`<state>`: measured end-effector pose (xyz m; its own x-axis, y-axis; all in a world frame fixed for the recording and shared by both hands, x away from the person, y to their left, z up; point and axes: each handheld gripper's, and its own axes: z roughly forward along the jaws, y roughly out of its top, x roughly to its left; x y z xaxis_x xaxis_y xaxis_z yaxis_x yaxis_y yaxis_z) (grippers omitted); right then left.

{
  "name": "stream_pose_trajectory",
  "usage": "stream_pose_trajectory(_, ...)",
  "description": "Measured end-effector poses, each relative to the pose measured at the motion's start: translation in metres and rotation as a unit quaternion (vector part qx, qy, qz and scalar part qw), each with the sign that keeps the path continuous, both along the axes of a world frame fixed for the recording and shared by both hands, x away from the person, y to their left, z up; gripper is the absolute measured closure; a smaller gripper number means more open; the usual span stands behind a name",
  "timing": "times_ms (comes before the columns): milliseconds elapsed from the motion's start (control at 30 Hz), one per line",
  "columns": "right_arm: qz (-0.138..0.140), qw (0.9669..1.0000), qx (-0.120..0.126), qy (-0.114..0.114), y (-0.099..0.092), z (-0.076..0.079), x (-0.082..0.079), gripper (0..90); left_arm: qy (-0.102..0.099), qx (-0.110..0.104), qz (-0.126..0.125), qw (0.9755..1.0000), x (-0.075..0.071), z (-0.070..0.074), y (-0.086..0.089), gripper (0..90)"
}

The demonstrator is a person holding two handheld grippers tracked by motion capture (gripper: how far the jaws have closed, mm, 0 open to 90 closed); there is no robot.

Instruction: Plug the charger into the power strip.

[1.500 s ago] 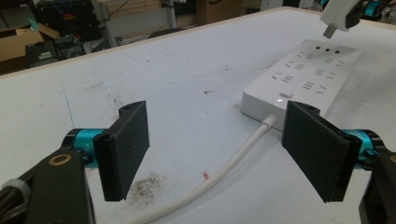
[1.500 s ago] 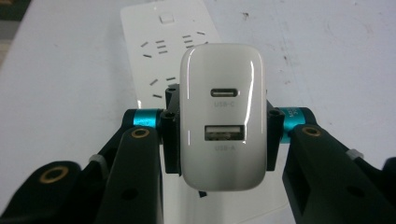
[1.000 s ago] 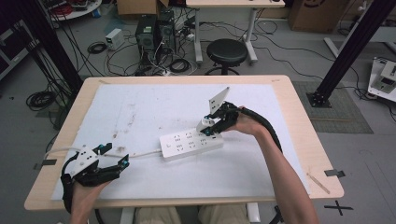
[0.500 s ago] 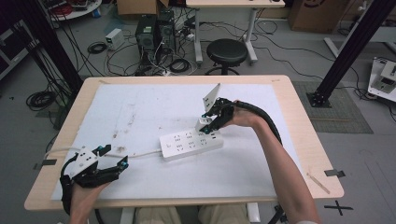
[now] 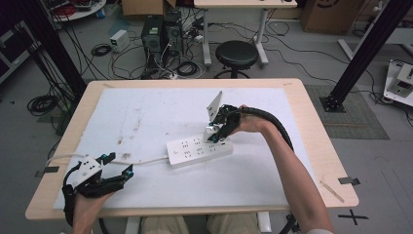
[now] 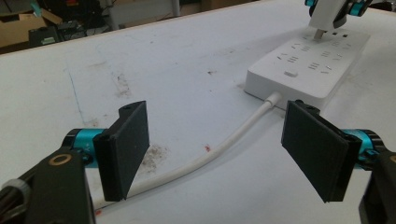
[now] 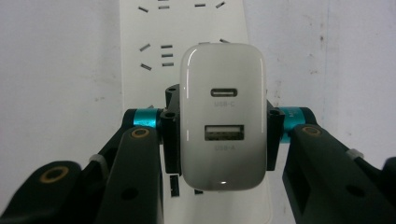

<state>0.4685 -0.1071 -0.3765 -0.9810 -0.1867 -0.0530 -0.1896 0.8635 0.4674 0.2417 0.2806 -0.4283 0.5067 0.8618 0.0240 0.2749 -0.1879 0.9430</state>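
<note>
Cluttered lab floor out back, cables and a black stool (image 5: 235, 52) behind a wooden table (image 5: 311, 117) with a white mat (image 5: 146, 112) on top. On the mat, about the middle, lies a white power strip (image 5: 197, 151), its cord (image 5: 146, 161) running off to the left edge. Right gripper (image 5: 219, 131) is clamped on a white USB charger (image 7: 222, 116), 2 ports facing the camera, held right over the strip's right end with the prongs at a socket; can't tell if they're seated. Left gripper (image 5: 117, 165) sits near the front left corner, jaws spread wide with nothing gripped, cord lying on the mat between them.
</note>
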Motion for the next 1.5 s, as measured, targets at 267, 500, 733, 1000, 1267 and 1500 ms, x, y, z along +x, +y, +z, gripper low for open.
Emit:
stream_pose_trajectory(267, 0.006, 0.9999, -0.007, -0.009, 0.003, -0.002, -0.001, 63.3, 0.001, -0.004, 0.002, 1.0, -0.002, -0.001, 0.002, 23.4)
stream_pose_trajectory(500, 0.004, 0.9999, -0.005, -0.014, 0.002, -0.002, -0.003, 63.4, 0.002, -0.003, -0.002, 1.0, -0.001, -0.002, -0.002, 23.4)
stream_pose_trajectory(733, 0.009, 0.9998, -0.005, -0.016, 0.003, -0.002, -0.003, 63.4, 0.006, -0.001, -0.005, 1.0, 0.0, -0.004, -0.004, 23.4)
stream_pose_trajectory(1000, 0.017, 0.9989, -0.025, -0.035, 0.008, 0.001, -0.006, 63.4, 0.007, 0.001, -0.006, 1.0, 0.001, -0.003, -0.004, 23.4)
stream_pose_trajectory(1267, 0.025, 0.9963, -0.069, -0.044, 0.021, 0.004, -0.008, 63.4, 0.007, 0.0, -0.005, 1.0, 0.0, -0.004, -0.006, 23.4)
stream_pose_trajectory(1500, 0.025, 0.9967, -0.068, -0.036, 0.02, -0.004, -0.006, 63.5, 0.007, -0.001, -0.005, 1.0, -0.001, -0.004, -0.006, 23.4)
